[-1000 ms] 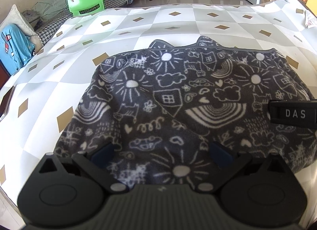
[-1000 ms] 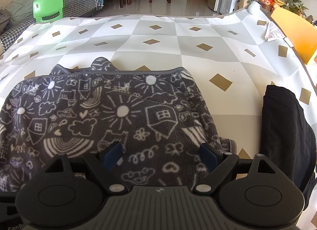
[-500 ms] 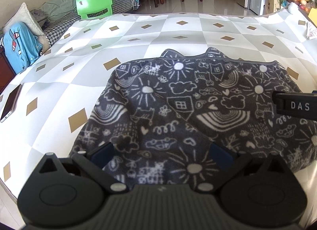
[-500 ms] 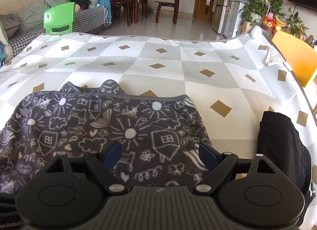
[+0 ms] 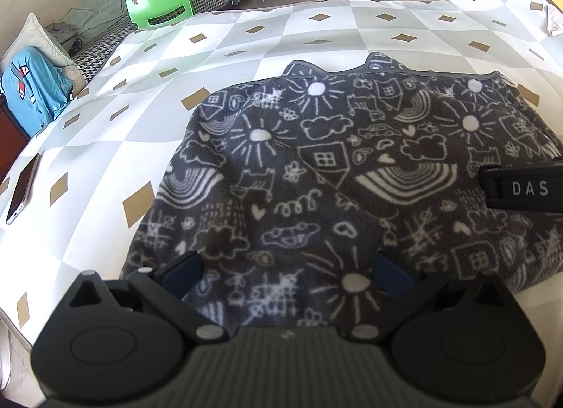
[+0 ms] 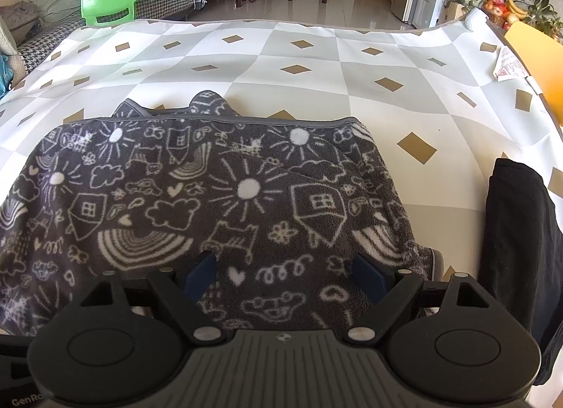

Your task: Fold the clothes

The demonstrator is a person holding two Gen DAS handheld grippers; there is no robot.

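Your grey fleece garment [image 5: 334,176] with its white doodle print lies folded on the near part of the bench [image 5: 218,56], which wears a white and grey diamond-check cloth. Your left tool [image 5: 286,272] hovers over its near edge with fingers spread wide, nothing pinched; your right tool [image 6: 286,272] stands likewise spread over the garment's near right part, pads clear of the fleece. No bin or basket shows in either view. Only the left view gives you a phone [image 5: 23,193] at the bench's left edge and the side of the right tool coming in from the right. Only the right view gives you a folded black garment [image 6: 517,242] just right of the fleece and a printed paper [image 6: 510,65] at the far right.
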